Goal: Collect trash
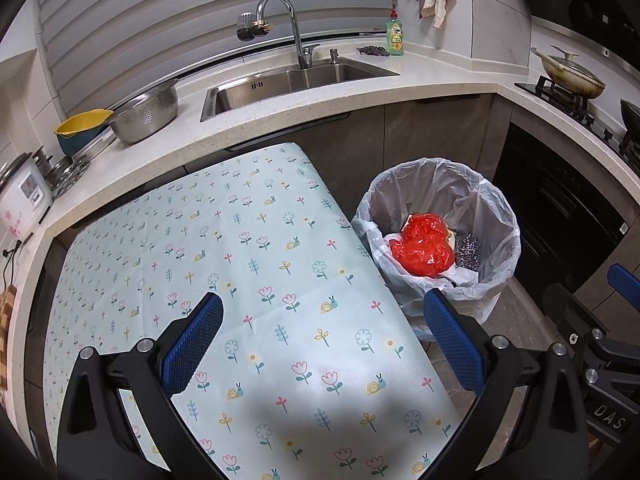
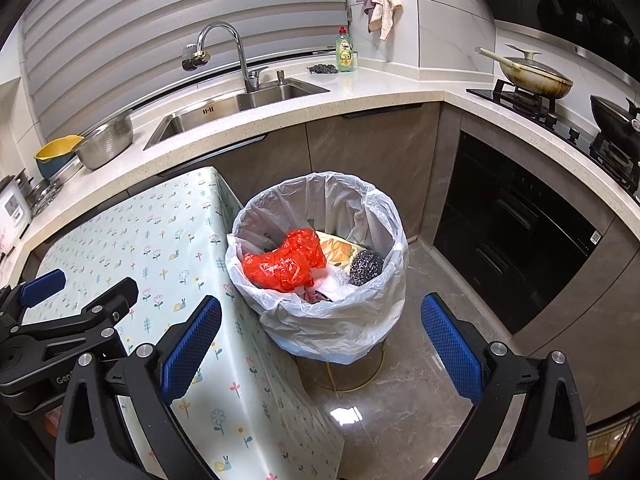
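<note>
A trash bin (image 1: 492,200) (image 2: 276,208) lined with a clear plastic bag stands on the floor right of the table. Inside lie a crumpled red plastic bag (image 1: 422,246) (image 2: 284,260), a steel-wool scrubber (image 1: 469,249) (image 2: 366,266) and some paper wrappers. My left gripper (image 1: 322,340) is open above the table with the flowered cloth (image 1: 224,248) (image 2: 132,236), nothing between its blue pads. My right gripper (image 2: 320,340) is open too, hovering in front of the bin and empty. In the right wrist view the left gripper's fingers (image 2: 42,282) show at the left edge.
An L-shaped counter (image 1: 400,92) (image 2: 360,92) runs behind, with a sink (image 1: 288,80), faucet, steel colander (image 1: 146,110), yellow bowl, dish soap bottle (image 2: 345,50) and a rice cooker (image 1: 22,196). A hob with pans (image 2: 532,76) sits right, above a dark oven (image 2: 520,232). Glossy floor tiles lie right of the bin.
</note>
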Available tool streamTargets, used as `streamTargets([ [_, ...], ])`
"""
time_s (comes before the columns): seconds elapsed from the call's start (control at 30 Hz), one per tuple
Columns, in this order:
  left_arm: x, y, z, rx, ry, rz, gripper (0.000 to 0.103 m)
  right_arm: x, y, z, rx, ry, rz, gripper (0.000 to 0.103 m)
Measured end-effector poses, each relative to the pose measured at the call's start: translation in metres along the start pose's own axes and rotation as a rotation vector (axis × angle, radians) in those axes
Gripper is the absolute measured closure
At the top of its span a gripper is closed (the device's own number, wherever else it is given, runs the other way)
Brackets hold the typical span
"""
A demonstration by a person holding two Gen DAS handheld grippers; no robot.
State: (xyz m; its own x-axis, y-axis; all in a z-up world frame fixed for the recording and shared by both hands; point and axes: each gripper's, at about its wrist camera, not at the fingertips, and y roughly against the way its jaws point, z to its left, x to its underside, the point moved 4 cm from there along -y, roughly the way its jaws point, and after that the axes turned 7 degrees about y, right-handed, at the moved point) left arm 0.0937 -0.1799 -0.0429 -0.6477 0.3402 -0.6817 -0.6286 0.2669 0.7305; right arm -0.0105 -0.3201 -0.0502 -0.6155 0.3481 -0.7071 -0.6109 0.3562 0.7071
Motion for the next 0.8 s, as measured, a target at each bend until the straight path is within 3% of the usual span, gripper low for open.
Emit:
streamTargets([
  [0.8, 0.0006, 0.0028, 0.0069, -0.008, 0.013, -0.001, 0.007, 0.0024, -0.0019, 0.0071, -0.006, 0.004, 0.003, 0.006],
])
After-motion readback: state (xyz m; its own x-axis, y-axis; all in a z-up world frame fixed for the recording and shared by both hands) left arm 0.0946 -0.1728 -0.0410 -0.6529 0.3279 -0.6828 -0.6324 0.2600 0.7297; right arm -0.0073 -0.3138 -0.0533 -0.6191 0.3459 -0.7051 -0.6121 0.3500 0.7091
